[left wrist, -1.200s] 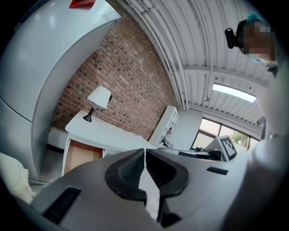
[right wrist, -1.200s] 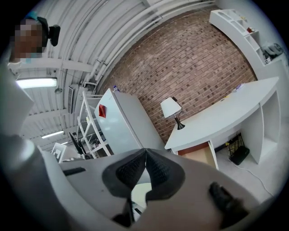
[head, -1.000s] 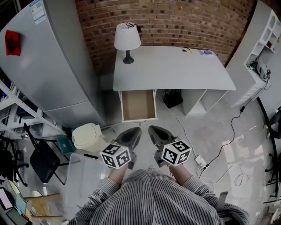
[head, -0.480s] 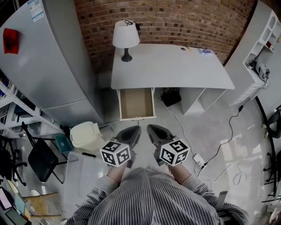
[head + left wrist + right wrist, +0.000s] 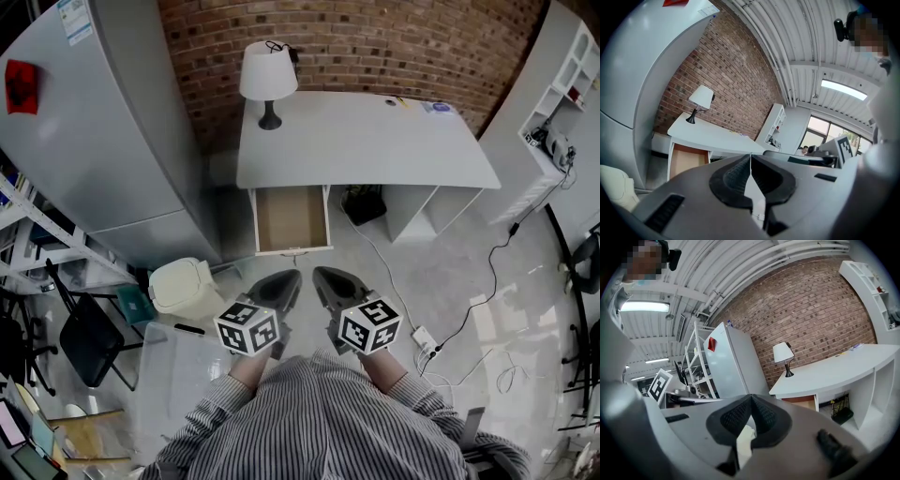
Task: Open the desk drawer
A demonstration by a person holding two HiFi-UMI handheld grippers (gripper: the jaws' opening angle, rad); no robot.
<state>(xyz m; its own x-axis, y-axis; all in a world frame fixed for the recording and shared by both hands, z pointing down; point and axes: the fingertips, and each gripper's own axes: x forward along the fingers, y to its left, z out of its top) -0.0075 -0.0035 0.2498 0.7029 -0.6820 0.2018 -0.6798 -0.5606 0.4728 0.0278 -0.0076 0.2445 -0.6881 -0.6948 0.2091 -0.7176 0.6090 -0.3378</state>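
A white desk stands against the brick wall. Its drawer at the left end is pulled out, and its brown bottom is bare; it also shows in the left gripper view as the drawer. My left gripper and right gripper hang side by side near my chest, well short of the drawer front. Both point toward the desk. Each has its jaws shut with nothing between them; the left gripper and right gripper show tips meeting.
A lamp stands on the desk's left corner. A grey fridge is to the left, a white bin and a chair on the floor. A power strip with cables lies at the right, by white shelves.
The view has shifted slightly, so the desk and drawer sit a little higher in frame. Both grippers keep their places, still shut.
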